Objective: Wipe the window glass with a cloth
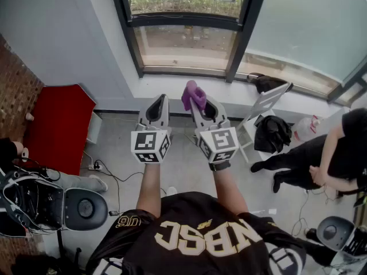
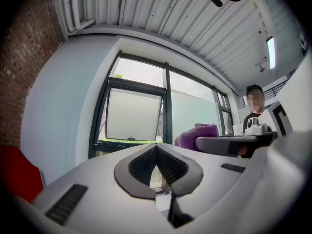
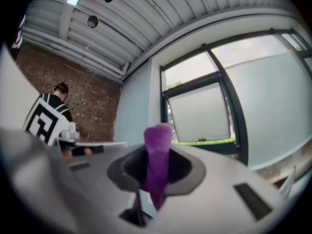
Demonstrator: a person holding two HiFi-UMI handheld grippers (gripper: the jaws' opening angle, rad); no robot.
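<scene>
Two tongs: you hold them side by side, both pointing forward at the window.
Right tongs: clamped on the purple fluffy cloth, with the pads pinching its middle.
Left tongs: jaws together with nothing between them.
Cloth axis: it runs along the jaws, and its bunched end pokes out past the tips toward the window.
Glass: the dark-framed window glass lies straight ahead of the cloth, beyond the white sill and well apart from it. Nothing touches the glass.
Second pane: a large frosted pane sits off to your right.
Nearer hand: your right, which already carries the cloth. It lines up with the middle pane and is the closer one to the frosted pane.
Stage: I judge this fits a cloth heading for the glass as well as one drawn back from it.
Reach: if you do go in, the whole gap is forward, leading with the bunched end.
</scene>
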